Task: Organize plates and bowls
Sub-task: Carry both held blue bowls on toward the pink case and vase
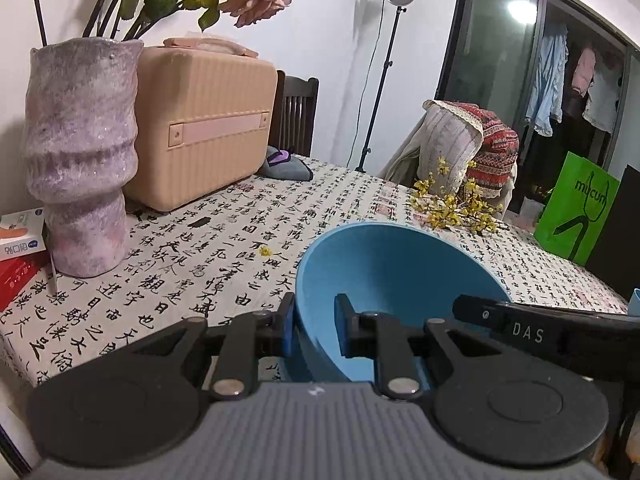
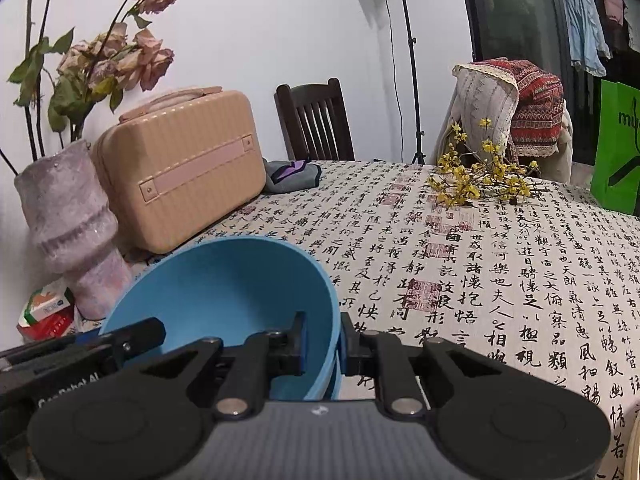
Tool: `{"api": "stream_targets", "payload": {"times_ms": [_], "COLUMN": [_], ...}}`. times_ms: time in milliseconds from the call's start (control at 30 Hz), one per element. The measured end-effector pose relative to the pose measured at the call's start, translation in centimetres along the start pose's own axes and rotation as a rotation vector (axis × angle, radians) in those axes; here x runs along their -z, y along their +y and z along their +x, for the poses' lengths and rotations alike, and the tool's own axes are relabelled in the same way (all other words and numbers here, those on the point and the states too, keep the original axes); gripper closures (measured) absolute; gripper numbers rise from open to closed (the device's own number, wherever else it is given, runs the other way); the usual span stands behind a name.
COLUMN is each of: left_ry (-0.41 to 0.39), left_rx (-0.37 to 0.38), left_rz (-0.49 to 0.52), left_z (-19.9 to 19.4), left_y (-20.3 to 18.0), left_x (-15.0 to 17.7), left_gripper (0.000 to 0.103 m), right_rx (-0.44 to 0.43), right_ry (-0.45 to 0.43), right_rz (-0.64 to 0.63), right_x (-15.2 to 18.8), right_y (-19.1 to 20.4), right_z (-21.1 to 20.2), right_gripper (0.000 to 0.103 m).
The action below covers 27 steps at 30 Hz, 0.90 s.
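Blue bowl (image 1: pixel 384 280) held above the table (image 1: pixel 224 240), tilted, hollow facing the cameras. Gripped on two opposite sides of the rim.

Left gripper (image 1: pixel 316 332) pinched on the bowl's left wall: one finger (image 1: pixel 286 330) outside, the other inside the hollow, wall clamped between the pads. Right gripper (image 2: pixel 322 340) pinched likewise on the right wall: one finger (image 2: pixel 296 340) inside, the other outside against the blue skin. Each gripper's tip seen in the other's view, at the far rim.

Under the bowl, tablecloth printed with black writing. Beyond it to the left, a purple vase (image 1: pixel 80 152) with faded flowers and a tan case (image 1: pixel 204 128) just beside it. Farther back on the right, yellow flower sprigs (image 2: pixel 480 180) on the cloth, a green bag (image 1: pixel 576 208) at the table's edge, and a draped chair (image 2: pixel 512 116) behind.
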<state>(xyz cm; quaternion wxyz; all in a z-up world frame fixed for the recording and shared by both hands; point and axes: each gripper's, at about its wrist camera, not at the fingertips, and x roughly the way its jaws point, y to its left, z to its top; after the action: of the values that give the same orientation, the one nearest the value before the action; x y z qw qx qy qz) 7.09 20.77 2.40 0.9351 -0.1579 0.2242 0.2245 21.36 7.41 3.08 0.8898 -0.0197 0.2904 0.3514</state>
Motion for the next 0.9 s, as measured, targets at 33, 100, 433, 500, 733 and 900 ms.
{"api": "stream_targets", "payload": {"times_ms": [33,100,433,500,733,900], "left_ry": [0.001,0.003,0.019,0.020,0.011,-0.009], "left_rx": [0.000,0.000,-0.015,-0.022,-0.032,-0.048], "left_rz": [0.000,0.001,0.012,0.015,0.028,0.048], "left_z": [0.1,0.1,1.0,1.2,1.4,1.5], "left_y": [0.0,0.0,-0.1,-0.1,-0.3,-0.6], "left_x": [0.0,0.1,0.5,0.7,1.0,1.2], "left_gripper": [0.083,0.083,0.083,0.083,0.083,0.083], "right_rx": [0.003,0.008,0.033,0.034,0.054,0.061], "right_ry": [0.001,0.002,0.000,-0.002,-0.016,-0.024], "right_rz": [-0.002,-0.007,-0.038,-0.044,-0.074,-0.085], "right_x": [0.1,0.3,0.9,1.0,1.3,1.5], "right_y": [0.0,0.1,0.4,0.4,0.7,0.9], "right_z": [0.1,0.2,0.8,0.9,1.2,1.3], "right_gripper": [0.088,0.088,0.088,0.088,0.088,0.088]}}
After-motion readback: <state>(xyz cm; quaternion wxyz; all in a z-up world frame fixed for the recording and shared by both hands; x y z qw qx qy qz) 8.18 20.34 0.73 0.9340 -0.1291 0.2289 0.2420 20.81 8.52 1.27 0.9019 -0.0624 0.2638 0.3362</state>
